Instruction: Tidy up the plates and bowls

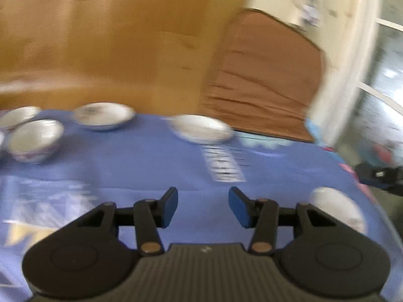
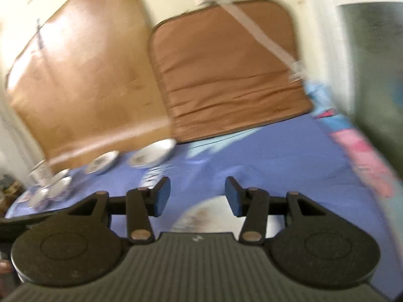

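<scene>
On the blue cloth (image 1: 156, 166): bowl (image 1: 35, 141), two plates (image 1: 104, 115) beyond, blurred.
Left claw (image 1: 203, 206): apart, empty.
Right claw (image 2: 197, 196): apart, empty, above a plate (image 2: 211, 216).

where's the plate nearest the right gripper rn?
Right wrist view: the plate lies on the blue cloth directly below and just behind the open right gripper, partly hidden by its body. No pad touches it.
</scene>
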A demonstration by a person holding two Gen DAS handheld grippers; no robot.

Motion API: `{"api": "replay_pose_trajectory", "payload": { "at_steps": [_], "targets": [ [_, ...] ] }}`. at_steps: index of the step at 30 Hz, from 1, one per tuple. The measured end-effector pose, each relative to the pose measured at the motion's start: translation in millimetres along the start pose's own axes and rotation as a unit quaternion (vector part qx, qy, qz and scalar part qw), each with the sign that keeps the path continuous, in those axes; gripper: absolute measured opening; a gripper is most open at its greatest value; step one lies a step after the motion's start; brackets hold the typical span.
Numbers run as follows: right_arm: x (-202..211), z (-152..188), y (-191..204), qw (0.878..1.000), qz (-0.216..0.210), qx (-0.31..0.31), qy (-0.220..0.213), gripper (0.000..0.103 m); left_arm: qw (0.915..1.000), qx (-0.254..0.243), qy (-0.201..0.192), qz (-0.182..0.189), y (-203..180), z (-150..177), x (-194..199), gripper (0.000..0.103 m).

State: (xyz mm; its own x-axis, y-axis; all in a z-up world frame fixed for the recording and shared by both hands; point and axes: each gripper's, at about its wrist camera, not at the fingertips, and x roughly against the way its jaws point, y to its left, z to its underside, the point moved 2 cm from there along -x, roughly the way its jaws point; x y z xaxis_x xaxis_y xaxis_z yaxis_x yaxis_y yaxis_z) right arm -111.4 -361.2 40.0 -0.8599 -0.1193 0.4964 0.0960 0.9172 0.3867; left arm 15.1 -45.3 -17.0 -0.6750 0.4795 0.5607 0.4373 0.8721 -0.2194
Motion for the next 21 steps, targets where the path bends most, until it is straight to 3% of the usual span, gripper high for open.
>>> {"api": "replay_pose_trajectory", "payload": {
  "at_steps": [3, 6, 7, 9, 11, 15, 16, 19, 21],
  "targets": [
    [-33.5, -8.4, 20.6, 0.997, -0.050, -0.027, 0.042, 0.050, 0.9995, 0.023, -0.010, -0.020, 31.9, 6.2, 0.8, 0.046],
    [-84.8, -20.0, 35.8, 0.993, -0.057, -0.063, 0.080, 0.049, 0.9986, 0.046, -0.008, -0.024, 50.2, 14.8, -15.1, 0.046],
    [-103.6, -24.3, 37.7, 0.991, -0.052, -0.082, 0.093, 0.049, 0.9981, 0.059, 0.000, -0.017, 56.8, 18.7, -19.1, 0.044],
    [-148.1, -33.5, 34.8, 0.984, -0.029, -0.127, 0.118, 0.049, 0.9965, 0.079, -0.027, 0.001, 62.3, 16.5, -14.2, 0.048],
    [-178.5, -39.7, 31.5, 0.979, 0.005, -0.159, 0.124, 0.049, 0.9948, 0.101, -0.012, 0.007, 70.6, 16.5, -14.5, 0.047],
    [-228.7, -50.3, 31.6, 0.980, 0.071, -0.138, 0.121, 0.050, 0.9918, 0.125, -0.020, 0.020, 77.0, 15.9, -15.8, 0.047],
    [-236.2, -49.8, 30.2, 0.979, 0.073, -0.138, 0.129, 0.046, 0.9918, 0.125, -0.020, 0.020, 76.6, 14.9, -16.5, 0.047],
    [-249.5, -43.2, 37.5, 0.981, 0.079, -0.101, 0.147, 0.012, 0.9920, 0.123, -0.019, 0.022, 74.4, 12.9, -15.8, 0.047],
    [-243.6, -38.7, 42.0, 0.981, 0.071, -0.100, 0.148, 0.012, 0.9913, 0.127, -0.020, 0.026, 78.0, 12.9, -14.8, 0.047]
  ]
}}
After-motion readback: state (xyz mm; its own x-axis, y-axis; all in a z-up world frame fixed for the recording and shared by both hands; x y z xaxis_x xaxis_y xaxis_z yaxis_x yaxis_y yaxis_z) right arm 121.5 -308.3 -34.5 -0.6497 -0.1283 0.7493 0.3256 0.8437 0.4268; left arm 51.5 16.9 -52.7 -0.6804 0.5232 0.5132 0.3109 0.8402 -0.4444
